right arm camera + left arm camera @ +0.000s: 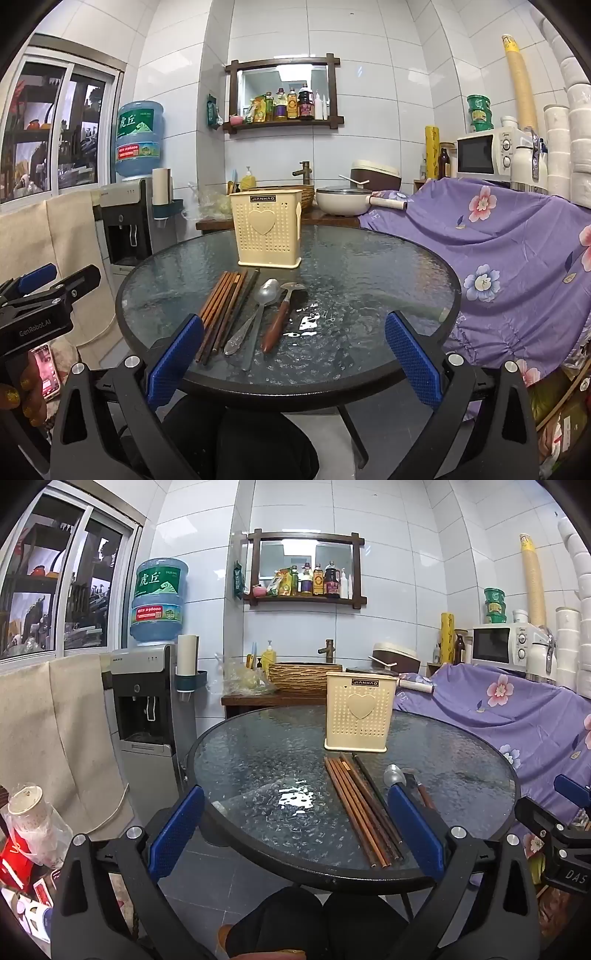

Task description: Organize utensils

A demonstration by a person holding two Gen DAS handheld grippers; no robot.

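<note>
I see one holder (268, 229), upright, beyond my jaws, contents hidden; several chopsticks (221, 314), two spoons (255, 314) between. Left gripper (295, 830) and right gripper (293, 350) gape wide, empty.

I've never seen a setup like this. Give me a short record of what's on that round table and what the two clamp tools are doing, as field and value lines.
table: round glass top, dark rim
holder: cream perforated utensil holder, upright, at the far side
chopsticks: bundle of chopsticks lying flat in front of the holder
spoon: metal spoon lying beside the chopsticks
third utensil: wooden-handled utensil lying beside the spoon
left gripper: left gripper open, holding nothing
right gripper: right gripper open, holding nothing
progress: every utensil seen lies outside the holder
</note>
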